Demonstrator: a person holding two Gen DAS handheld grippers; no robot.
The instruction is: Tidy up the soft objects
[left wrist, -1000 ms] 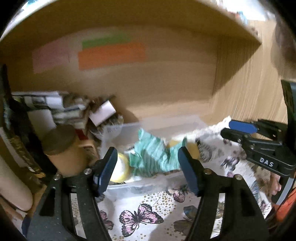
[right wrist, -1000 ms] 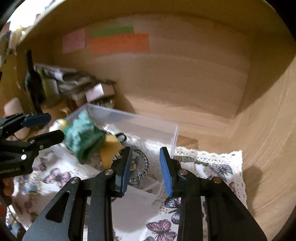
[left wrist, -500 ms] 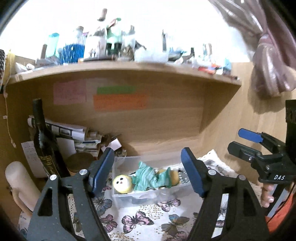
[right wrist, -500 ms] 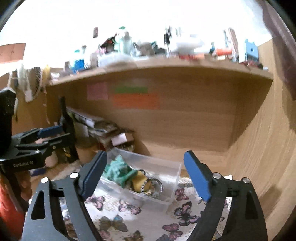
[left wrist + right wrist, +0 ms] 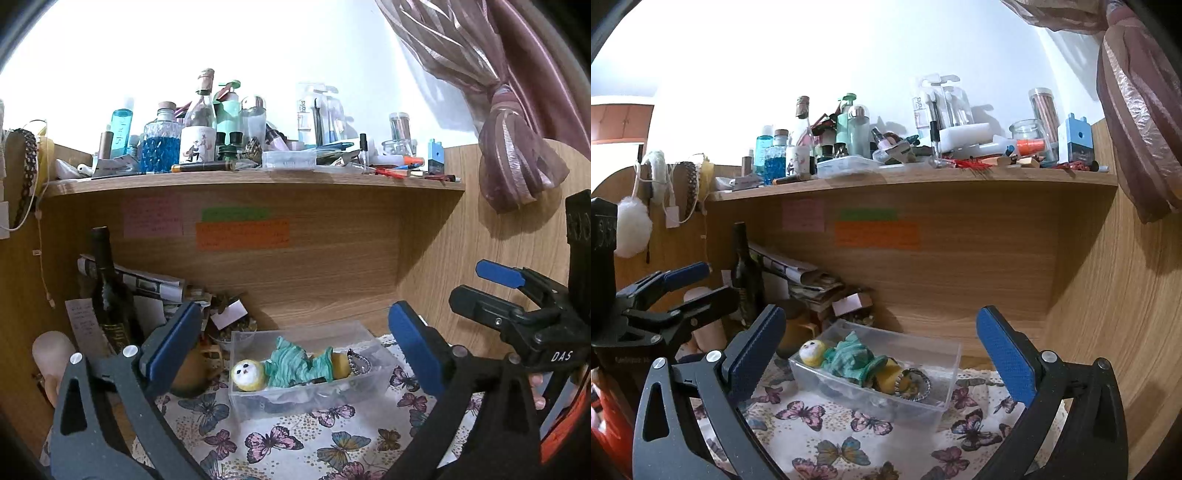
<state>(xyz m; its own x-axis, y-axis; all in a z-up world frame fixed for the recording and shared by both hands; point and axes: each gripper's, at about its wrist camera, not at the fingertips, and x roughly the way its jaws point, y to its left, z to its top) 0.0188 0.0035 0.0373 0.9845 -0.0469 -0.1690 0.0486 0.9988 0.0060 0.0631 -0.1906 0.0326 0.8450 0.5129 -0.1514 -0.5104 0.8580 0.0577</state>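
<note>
A clear plastic box (image 5: pixel 354 332) (image 5: pixel 945 369) stands on a butterfly-print cloth (image 5: pixel 280 439) (image 5: pixel 827 432). In it lies a soft doll with a yellow face and teal dress (image 5: pixel 288 367) (image 5: pixel 849 356), beside a beaded ring (image 5: pixel 916 384). My left gripper (image 5: pixel 295 347) is open and empty, held back from the box. My right gripper (image 5: pixel 881 349) is open and empty, also back from it. Each gripper shows at the edge of the other's view, the right in the left wrist view (image 5: pixel 491 291), the left in the right wrist view (image 5: pixel 698 284).
A dark bottle (image 5: pixel 110 295), rolled papers (image 5: pixel 147 284) and a brown jar (image 5: pixel 192 373) crowd the desk's left. A wooden shelf (image 5: pixel 258 181) full of bottles hangs above. Wooden side wall (image 5: pixel 1126 295) on the right. A curtain (image 5: pixel 517 147) hangs at upper right.
Both grippers have pulled back and up from the box and opened wider. The doll, earlier close at the fingertips, now lies in the box.
</note>
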